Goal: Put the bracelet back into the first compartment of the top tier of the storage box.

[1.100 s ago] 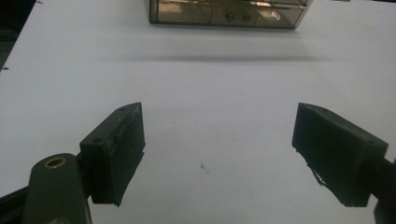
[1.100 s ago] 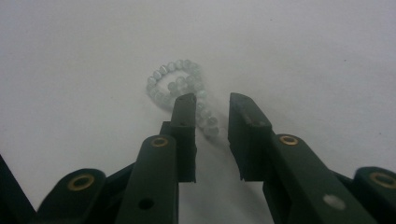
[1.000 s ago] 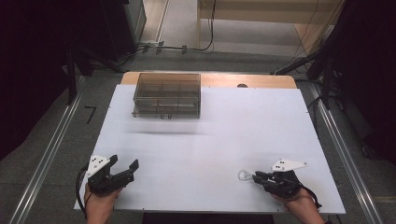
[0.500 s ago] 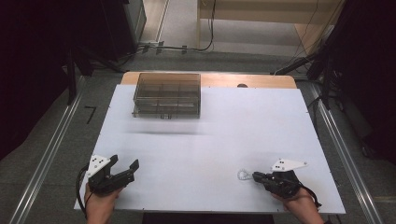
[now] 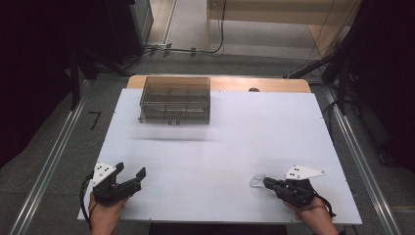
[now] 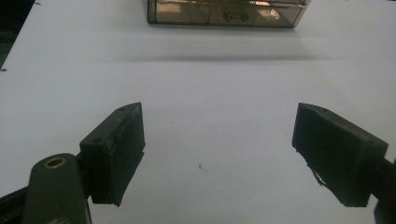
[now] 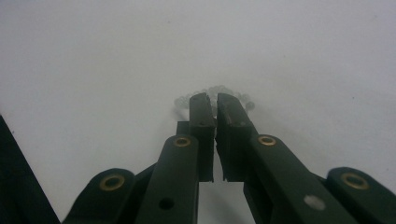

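A ring of small clear beads [image 7: 229, 90] lies on the white table [image 5: 244, 132] near its front right. It curls around the tips of my right gripper [image 7: 215, 98], whose jaws are pressed together on it. From above, the beads [image 5: 256, 181] show as a small clear shape just left of the right gripper [image 5: 265, 181]. My left gripper [image 5: 131, 170] rests at the front left corner, jaws wide apart and nothing between them. In its own view the left gripper [image 6: 218, 109] faces bare table.
A clear brown compartment box [image 5: 175, 99] stands at the far left-centre of the table, also seen as the box [image 6: 226, 11] straight ahead of the left gripper. A wooden strip [image 5: 274, 84] borders the far edge. Grey floor and metal rails flank both sides.
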`<state>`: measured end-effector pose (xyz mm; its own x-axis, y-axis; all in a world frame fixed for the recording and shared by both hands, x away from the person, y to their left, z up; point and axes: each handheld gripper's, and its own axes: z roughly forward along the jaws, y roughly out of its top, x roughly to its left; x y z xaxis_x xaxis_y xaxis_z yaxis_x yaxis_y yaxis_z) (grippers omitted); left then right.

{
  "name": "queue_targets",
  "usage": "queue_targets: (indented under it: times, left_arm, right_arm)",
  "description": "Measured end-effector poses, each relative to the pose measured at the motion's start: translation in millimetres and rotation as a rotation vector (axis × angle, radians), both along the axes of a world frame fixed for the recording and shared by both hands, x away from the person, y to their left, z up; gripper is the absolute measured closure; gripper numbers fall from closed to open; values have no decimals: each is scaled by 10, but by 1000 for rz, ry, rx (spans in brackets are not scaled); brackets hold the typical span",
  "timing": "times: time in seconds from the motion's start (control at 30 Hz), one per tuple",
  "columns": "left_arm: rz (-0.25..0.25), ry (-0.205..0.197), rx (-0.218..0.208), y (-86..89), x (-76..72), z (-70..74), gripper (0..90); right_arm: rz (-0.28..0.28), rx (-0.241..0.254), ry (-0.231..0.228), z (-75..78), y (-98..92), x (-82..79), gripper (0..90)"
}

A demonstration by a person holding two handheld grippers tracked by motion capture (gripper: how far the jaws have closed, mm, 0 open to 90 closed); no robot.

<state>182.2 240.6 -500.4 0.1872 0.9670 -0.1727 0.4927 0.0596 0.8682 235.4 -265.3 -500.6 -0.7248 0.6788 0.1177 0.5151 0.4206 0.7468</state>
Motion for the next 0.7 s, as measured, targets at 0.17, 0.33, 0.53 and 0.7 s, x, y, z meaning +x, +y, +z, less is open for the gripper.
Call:
queue_targets:
  times: [0.17, 0.33, 0.53, 0.7]
  left_arm:
    - [-3, 1, 1, -14, 0, 1, 172]
    - [-7, 2, 4, -29, 2, 1, 173]
    - [-11, 1, 3, -42, 8, 0, 172]
    - [-16, 1, 9, -61, 12, 2, 173]
  right_arm:
    - [-6, 20, -22, 38, 30, 8, 833]
    - [-7, 36, -40, 75, 80, 25, 833]
    - [7, 38, -54, 100, 157, 52, 833]
    - [16, 41, -64, 119, 227, 86, 833]
